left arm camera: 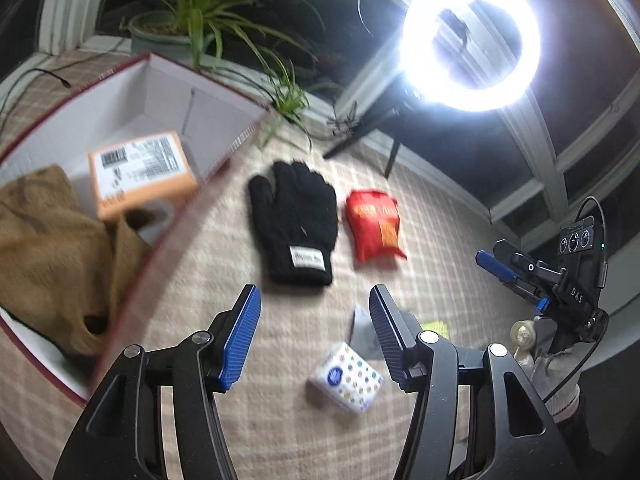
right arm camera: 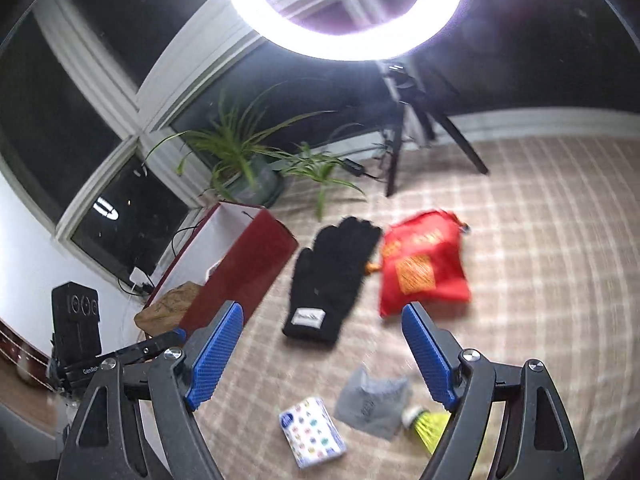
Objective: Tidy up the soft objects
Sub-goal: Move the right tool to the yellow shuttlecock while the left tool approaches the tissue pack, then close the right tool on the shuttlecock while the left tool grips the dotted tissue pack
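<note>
A black glove (left arm camera: 295, 222) (right arm camera: 332, 276) lies flat on the checked cloth. A red pouch (left arm camera: 374, 224) (right arm camera: 424, 264) lies just right of it. A dotted tissue pack (left arm camera: 346, 378) (right arm camera: 312, 432), a grey pouch (right arm camera: 372, 400) and a yellow shuttlecock (right arm camera: 430, 424) lie nearer. A red box (left arm camera: 132, 92) (right arm camera: 240, 264) on the left holds a brown cloth (left arm camera: 48, 256) and an orange carton (left arm camera: 140, 172). My left gripper (left arm camera: 314, 336) is open and empty, above the cloth in front of the glove. My right gripper (right arm camera: 322, 356) is open and empty, also short of the glove; it shows in the left wrist view (left arm camera: 504, 272).
A lit ring light (left arm camera: 470, 40) (right arm camera: 344, 4) on a tripod (right arm camera: 400, 148) stands at the back. A potted plant (left arm camera: 192, 12) (right arm camera: 248, 164) sits behind the box. Windows line the far edge.
</note>
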Action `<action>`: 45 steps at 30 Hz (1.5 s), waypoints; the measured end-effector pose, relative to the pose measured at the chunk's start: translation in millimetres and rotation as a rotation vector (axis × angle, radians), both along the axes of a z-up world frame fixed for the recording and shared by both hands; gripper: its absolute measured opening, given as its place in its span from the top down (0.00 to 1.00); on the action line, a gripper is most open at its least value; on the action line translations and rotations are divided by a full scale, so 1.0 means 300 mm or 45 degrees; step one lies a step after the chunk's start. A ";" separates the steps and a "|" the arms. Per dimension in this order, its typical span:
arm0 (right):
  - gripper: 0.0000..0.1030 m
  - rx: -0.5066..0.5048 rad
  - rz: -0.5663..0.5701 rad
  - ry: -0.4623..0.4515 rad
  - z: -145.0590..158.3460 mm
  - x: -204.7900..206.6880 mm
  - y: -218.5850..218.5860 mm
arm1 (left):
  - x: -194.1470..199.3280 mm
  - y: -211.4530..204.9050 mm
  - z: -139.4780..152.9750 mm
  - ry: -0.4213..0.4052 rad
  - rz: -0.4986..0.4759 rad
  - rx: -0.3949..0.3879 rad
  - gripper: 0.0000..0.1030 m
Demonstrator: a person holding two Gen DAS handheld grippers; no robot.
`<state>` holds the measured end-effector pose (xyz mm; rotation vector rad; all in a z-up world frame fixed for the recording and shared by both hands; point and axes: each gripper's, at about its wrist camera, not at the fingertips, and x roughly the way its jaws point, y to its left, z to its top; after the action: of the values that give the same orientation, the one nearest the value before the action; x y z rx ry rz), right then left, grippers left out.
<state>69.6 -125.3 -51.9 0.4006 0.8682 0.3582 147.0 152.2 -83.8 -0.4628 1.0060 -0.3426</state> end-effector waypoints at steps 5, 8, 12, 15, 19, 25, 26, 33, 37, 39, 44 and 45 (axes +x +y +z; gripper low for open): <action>0.24 -0.113 0.012 0.031 -0.044 -0.066 -0.028 | -0.047 -0.038 -0.045 0.041 -0.039 -0.005 0.42; 0.24 -0.204 0.058 0.071 -0.064 -0.088 -0.025 | -0.070 -0.062 -0.063 0.055 -0.071 -0.002 0.41; 0.24 -0.357 0.170 0.118 -0.092 -0.099 0.003 | -0.090 -0.114 -0.073 0.050 -0.143 0.043 0.33; 0.24 -0.468 0.256 0.122 -0.110 -0.112 0.033 | -0.109 -0.173 -0.076 0.026 -0.247 0.099 0.29; 0.24 -0.570 0.355 0.142 -0.148 -0.121 0.067 | -0.129 -0.257 -0.107 0.015 -0.376 0.193 0.27; 0.24 -0.683 0.463 0.195 -0.223 -0.121 0.088 | -0.163 -0.416 -0.170 -0.057 -0.581 0.420 0.27; 0.24 -0.699 0.476 0.205 -0.235 -0.118 0.088 | -0.169 -0.433 -0.180 -0.067 -0.603 0.451 0.27; 0.24 -0.825 0.575 0.240 -0.296 -0.106 0.107 | -0.191 -0.512 -0.269 -0.092 -0.693 0.670 0.27; 0.24 -0.862 0.635 0.254 -0.321 -0.097 0.120 | -0.178 -0.511 -0.285 -0.103 -0.658 0.690 0.25; 0.24 -0.883 0.652 0.267 -0.335 -0.089 0.124 | -0.169 -0.510 -0.282 -0.114 -0.638 0.700 0.25; 0.24 -0.914 0.705 0.314 -0.376 -0.056 0.134 | -0.148 -0.505 -0.300 -0.107 -0.636 0.704 0.23; 0.24 -0.922 0.712 0.321 -0.384 -0.049 0.137 | -0.142 -0.504 -0.308 -0.099 -0.635 0.703 0.23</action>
<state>54.9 -84.2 -167.0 -0.4919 1.2841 0.4801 104.4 1.1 -176.1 0.3069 1.0825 -0.5006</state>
